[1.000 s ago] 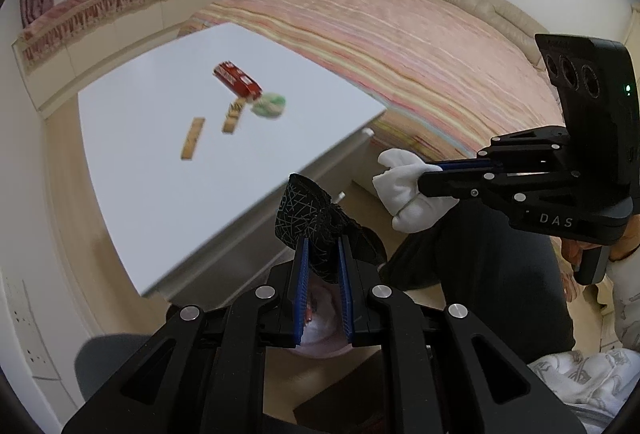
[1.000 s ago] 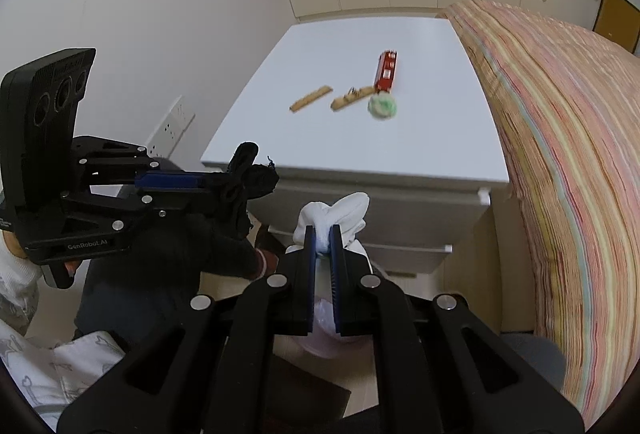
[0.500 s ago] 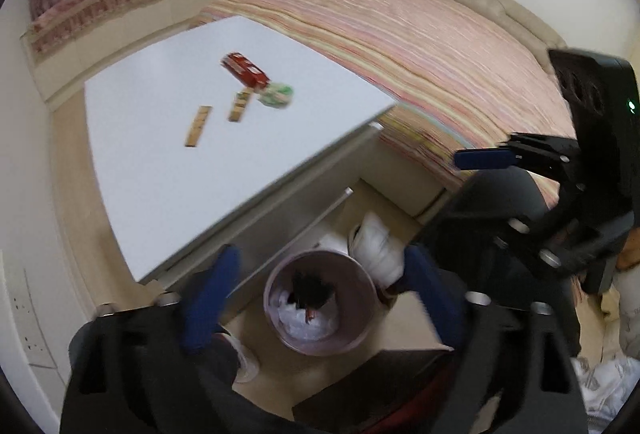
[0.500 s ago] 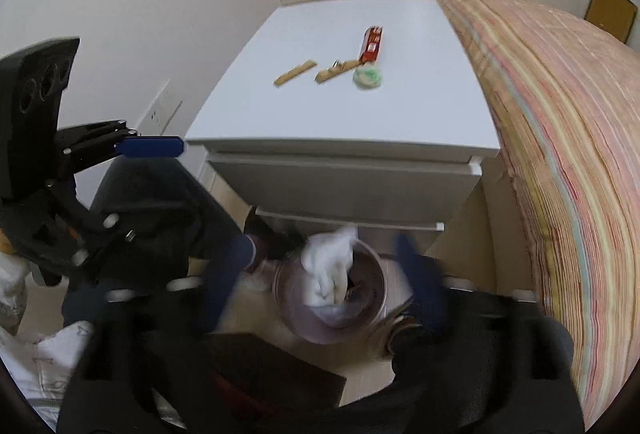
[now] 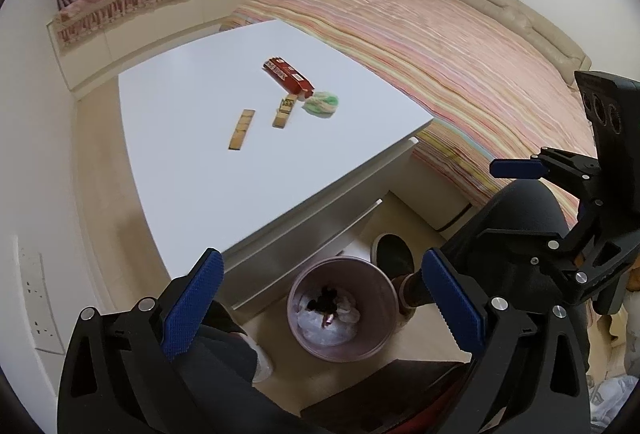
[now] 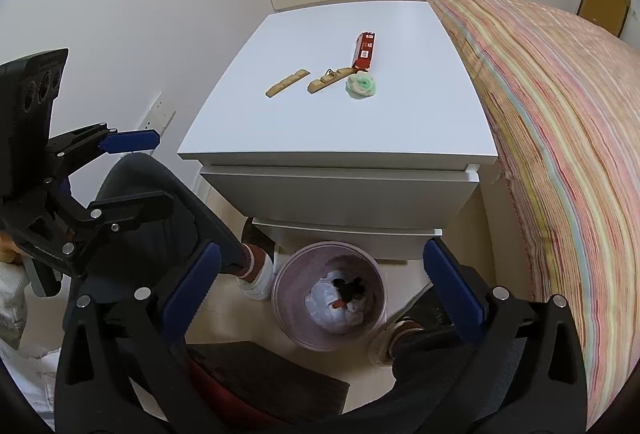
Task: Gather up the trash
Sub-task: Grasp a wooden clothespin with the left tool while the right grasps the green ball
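Left wrist view looks down past the left hand-held gripper [image 5: 320, 298], its blue-padded fingers spread wide and holding nothing, over a pink trash bin [image 5: 343, 308] on the floor in front of the white table [image 5: 200, 169]. Inside the bin lie a black wad [image 5: 323, 301] and white crumpled trash [image 5: 328, 326]. Right wrist view shows the right hand-held gripper [image 6: 322, 284] likewise released and bare above the same bin [image 6: 329, 294]. On the table top lie a red packet [image 6: 365, 51], a green-and-white wad [image 6: 361, 85] just beside its near end, and two tan strips [image 6: 288, 82] [image 6: 326, 79]. A striped bed [image 6: 560, 113] stands against the table's right side.
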